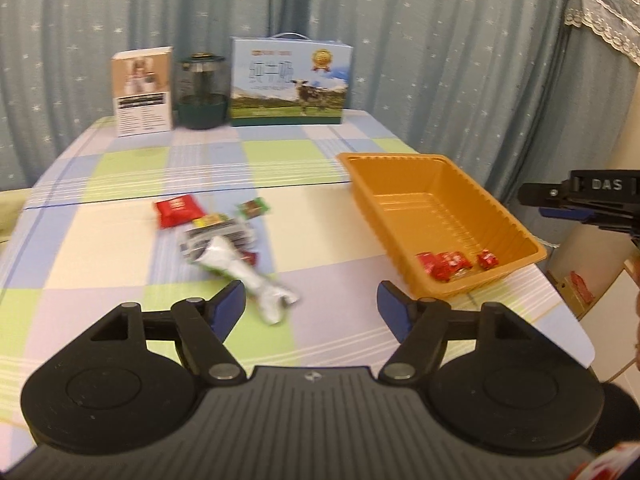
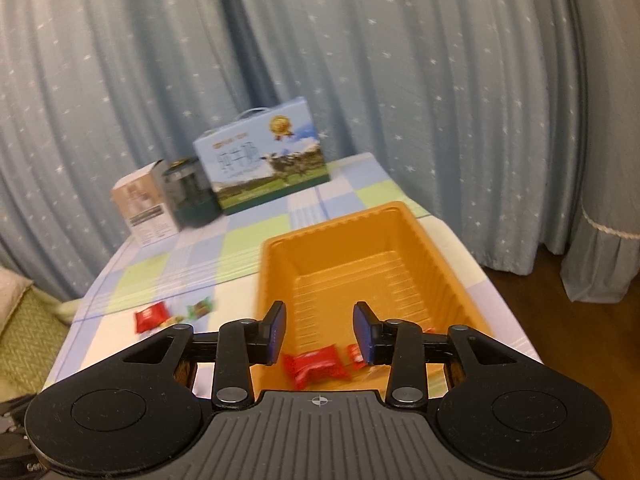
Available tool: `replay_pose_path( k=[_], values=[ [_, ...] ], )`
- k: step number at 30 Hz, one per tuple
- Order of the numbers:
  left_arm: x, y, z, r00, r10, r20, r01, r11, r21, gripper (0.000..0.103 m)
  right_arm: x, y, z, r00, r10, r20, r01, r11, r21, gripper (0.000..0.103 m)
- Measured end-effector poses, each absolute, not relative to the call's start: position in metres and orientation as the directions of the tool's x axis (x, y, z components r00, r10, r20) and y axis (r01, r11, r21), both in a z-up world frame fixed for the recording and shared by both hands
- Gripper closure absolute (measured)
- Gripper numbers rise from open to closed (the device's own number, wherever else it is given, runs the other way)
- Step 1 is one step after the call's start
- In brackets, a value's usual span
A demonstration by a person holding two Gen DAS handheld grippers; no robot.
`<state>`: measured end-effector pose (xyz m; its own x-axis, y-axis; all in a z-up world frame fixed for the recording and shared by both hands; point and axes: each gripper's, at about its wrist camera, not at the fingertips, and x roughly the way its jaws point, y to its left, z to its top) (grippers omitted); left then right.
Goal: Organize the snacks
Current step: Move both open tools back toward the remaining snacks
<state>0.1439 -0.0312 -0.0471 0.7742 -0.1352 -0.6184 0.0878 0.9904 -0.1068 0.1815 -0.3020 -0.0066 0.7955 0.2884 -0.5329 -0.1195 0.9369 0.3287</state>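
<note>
Left gripper stood wide open and empty over the checked tablecloth, loose snack pile just ahead, right gripper partly open, holding nothing, above the orange tray, red packets lying in its near end

A table under a pastel checked cloth carries an orange tray at the right and a loose pile of snack packets near the middle. Along its far edge stand a white box, a dark green jar and a blue carton with a cow on it
</note>
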Motion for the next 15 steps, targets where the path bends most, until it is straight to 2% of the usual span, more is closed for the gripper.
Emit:
replay_pose_path(
  k=[2,6,15],
  values=[
    [0.135,-0.019,-0.045,0.777,-0.111,-0.619,0.061,0.993,-0.102,0.033,0.171,-0.293,-0.005,0.793,0.305,-0.527,-0.132,0.931,0.341,0.063],
    [0.12,0.005,-0.043,0.778,-0.072,-0.624,0.01,0.995,-0.103,0.032,0.153,-0.27,-0.005,0.783,0.34,-0.52,-0.162,0.92,0.357,0.046],
    [0.099,0.039,-0.038,0.782,-0.004,-0.623,-0.052,0.996,-0.071,0.027,0.128,-0.217,-0.017,0.729,0.401,-0.554,-0.246,0.909,0.335,0.044]
  ],
)
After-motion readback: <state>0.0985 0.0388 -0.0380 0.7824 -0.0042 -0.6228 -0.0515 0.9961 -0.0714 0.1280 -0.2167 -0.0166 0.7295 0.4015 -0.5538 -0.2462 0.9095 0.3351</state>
